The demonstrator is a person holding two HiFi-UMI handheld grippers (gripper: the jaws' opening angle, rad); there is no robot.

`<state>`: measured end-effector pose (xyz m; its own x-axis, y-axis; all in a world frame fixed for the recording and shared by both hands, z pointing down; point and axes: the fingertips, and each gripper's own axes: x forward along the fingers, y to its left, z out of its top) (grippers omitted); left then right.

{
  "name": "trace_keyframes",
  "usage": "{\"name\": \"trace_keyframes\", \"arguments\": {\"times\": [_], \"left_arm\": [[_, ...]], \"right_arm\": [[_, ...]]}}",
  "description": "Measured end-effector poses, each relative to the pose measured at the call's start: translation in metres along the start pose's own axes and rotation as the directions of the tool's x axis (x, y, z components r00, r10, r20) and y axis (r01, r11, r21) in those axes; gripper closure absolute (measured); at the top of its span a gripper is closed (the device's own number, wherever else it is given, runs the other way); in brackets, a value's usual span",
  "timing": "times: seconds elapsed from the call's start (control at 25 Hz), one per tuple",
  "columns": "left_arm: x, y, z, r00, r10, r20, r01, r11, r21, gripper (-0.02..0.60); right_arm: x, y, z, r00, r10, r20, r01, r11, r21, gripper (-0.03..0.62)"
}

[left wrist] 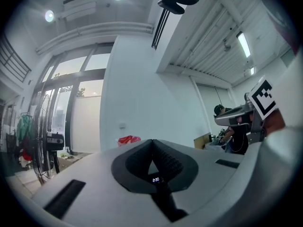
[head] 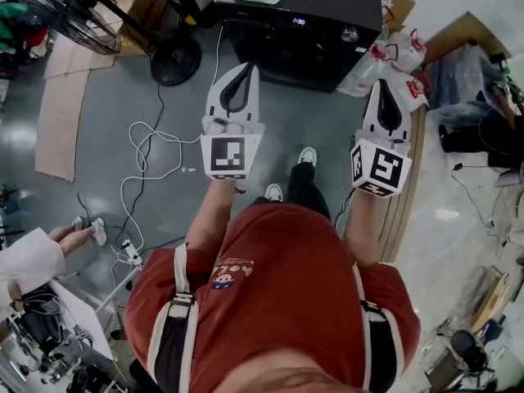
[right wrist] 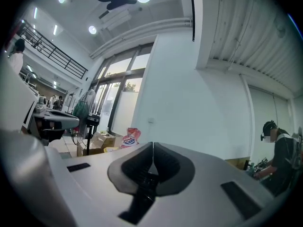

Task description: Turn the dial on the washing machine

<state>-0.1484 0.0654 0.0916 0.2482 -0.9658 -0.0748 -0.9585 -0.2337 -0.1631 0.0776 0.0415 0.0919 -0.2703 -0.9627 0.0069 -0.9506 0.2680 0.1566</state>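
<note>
Grey concrete floor spreads across the room, with flattened cardboard lying at the left and a standing fan at the far left. At the far end stands the black washing machine, its small lit display on the front edge. The dial is a round silvery knob just to the right of that display, near the machine's right corner.

A person in a red shirt faces the machine and holds both tools out level towards it, without touching it. The left gripper points roughly at the machine's left half. Its own view shows the ribbed jaws pressed together at the tips, with nothing between them. The right gripper sits further right, closer in line with the dial. Its jaws also meet tip to tip and carry nothing.

I judge the machine far too heavy to shift under a twist. The dial looks stiff, hard and smooth, so it could be slippery. The jaws will have to open first and then pinch across the knob's rim from two opposite sides, squarely, or the pads may skate off the round edge.
</note>
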Motion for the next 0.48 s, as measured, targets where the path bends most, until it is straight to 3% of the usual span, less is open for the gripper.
{"name": "trace_keyframes", "arguments": {"times": [0.48], "left_arm": [[0.145, -0.033, -0.01, 0.999, 0.022, -0.03, -0.021, 1.0, 0.015, 0.572]], "right_arm": [[0.117, -0.094, -0.034, 0.999, 0.025, -0.032, -0.024, 0.999, 0.039, 0.58]]}}
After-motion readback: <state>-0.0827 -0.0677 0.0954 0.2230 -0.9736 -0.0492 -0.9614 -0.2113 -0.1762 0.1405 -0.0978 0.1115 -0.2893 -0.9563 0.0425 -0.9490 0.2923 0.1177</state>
